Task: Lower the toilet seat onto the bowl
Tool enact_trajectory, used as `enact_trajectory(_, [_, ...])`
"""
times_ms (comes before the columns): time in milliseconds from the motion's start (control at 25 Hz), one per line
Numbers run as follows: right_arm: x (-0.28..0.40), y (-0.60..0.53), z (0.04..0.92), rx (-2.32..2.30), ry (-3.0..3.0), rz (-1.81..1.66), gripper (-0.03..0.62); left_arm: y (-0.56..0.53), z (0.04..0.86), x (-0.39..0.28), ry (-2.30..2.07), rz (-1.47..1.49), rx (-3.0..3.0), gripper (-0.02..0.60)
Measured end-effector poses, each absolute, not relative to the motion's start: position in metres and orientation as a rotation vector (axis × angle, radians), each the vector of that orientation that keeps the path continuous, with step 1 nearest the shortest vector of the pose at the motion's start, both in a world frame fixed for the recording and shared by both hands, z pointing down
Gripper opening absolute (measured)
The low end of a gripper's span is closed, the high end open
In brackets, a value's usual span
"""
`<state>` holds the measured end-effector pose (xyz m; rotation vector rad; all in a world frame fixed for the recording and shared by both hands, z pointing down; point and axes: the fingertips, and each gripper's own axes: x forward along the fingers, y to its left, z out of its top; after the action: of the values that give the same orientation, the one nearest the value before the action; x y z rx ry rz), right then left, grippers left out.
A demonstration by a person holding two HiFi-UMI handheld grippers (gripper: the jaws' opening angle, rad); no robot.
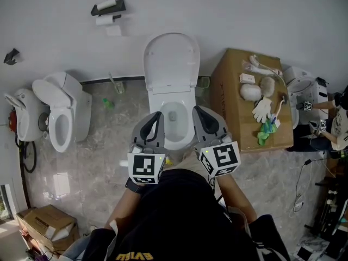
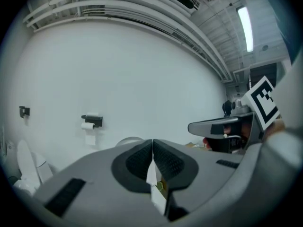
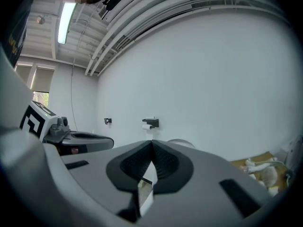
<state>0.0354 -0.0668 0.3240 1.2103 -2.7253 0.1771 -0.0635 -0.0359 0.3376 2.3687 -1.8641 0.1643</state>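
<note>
The toilet seat (image 1: 171, 64) stands raised against the wall, above the open bowl (image 1: 176, 137). The left tongs (image 1: 157, 117) and right tongs (image 1: 198, 111) hover over the bowl's near rim, both shut and empty. Lowering has not begun; the next move probably means reaching up to the seat's top edge.

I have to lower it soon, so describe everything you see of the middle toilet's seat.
The toilet seat is white, glossy, plastic-looking, with a rounded top. It stands raised, leaning back toward the wall, hinged behind the open bowl. Seat and lid cannot be told apart. Nothing else visibly touches it.
</note>
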Motion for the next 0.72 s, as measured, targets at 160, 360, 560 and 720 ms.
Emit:
enact_trajectory(160, [0.036,-0.065,0.325,1.214,-2.724,0.173,-0.008,-0.035,0.336,-0.063,-1.86,0.171,2.384,0.012])
enact_trajectory(360, [0.033,-0.064,0.327,1.211,-2.721,0.179,-0.008,-0.033,0.337,-0.066,-1.862,0.174,2.381,0.012])
enact_trajectory(560, [0.029,-0.062,0.327,1.193,-2.727,0.176,-0.008,-0.031,0.343,-0.071,-1.867,0.187,2.366,0.012])
enact_trajectory(720, [0.028,-0.062,0.327,1.195,-2.726,0.178,-0.008,-0.031,0.346,-0.075,-1.876,0.194,2.357,0.012])
